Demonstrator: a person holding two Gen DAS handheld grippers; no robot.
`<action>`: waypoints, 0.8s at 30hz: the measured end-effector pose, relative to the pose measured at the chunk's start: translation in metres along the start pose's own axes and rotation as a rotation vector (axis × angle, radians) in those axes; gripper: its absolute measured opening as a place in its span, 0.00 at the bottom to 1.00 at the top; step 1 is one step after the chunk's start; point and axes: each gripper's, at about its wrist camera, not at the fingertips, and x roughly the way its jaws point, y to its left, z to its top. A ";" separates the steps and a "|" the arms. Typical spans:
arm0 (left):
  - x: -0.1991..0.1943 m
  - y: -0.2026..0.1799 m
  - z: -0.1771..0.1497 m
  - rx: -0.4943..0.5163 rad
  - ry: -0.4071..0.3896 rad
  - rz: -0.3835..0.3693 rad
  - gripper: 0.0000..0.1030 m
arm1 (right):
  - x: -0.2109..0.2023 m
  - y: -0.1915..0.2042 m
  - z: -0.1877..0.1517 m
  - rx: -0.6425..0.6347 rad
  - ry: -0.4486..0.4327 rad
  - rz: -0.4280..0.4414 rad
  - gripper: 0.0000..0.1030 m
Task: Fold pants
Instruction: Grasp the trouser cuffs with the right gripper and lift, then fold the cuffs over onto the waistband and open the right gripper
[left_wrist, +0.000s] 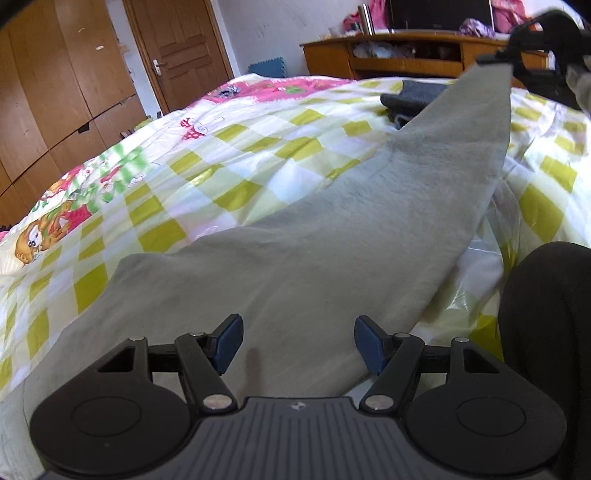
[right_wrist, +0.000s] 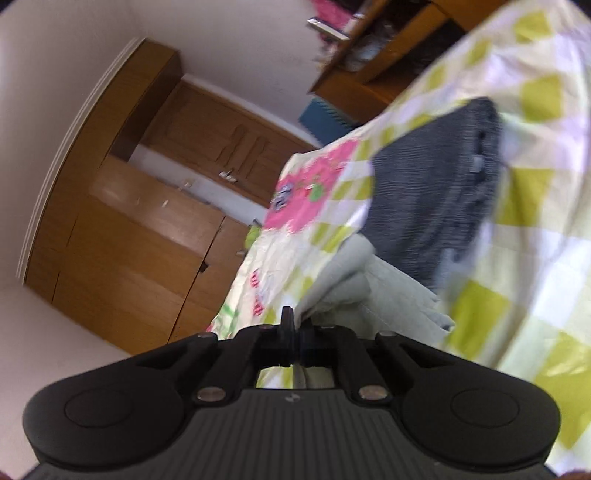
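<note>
On the bed (left_wrist: 229, 147), the grey pants (left_wrist: 295, 236) spread from between the left gripper (left_wrist: 298, 343)'s released jaws toward 1 o'clock, where the right gripper (right_wrist: 295, 328)'s jaws, clenched on the fabric's end, lift it. A dark folded garment (right_wrist: 432, 192) lies beyond.

Matt, fuzzy grey cloth pants (left_wrist: 332, 229)
</note>
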 end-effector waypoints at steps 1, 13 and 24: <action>-0.003 0.004 -0.003 -0.013 -0.009 0.001 0.77 | 0.004 0.016 -0.005 -0.033 0.013 0.013 0.04; -0.062 0.102 -0.090 -0.249 -0.037 0.246 0.77 | 0.123 0.210 -0.165 -0.490 0.399 0.218 0.04; -0.096 0.161 -0.164 -0.527 -0.027 0.387 0.78 | 0.155 0.282 -0.415 -1.075 0.769 0.338 0.04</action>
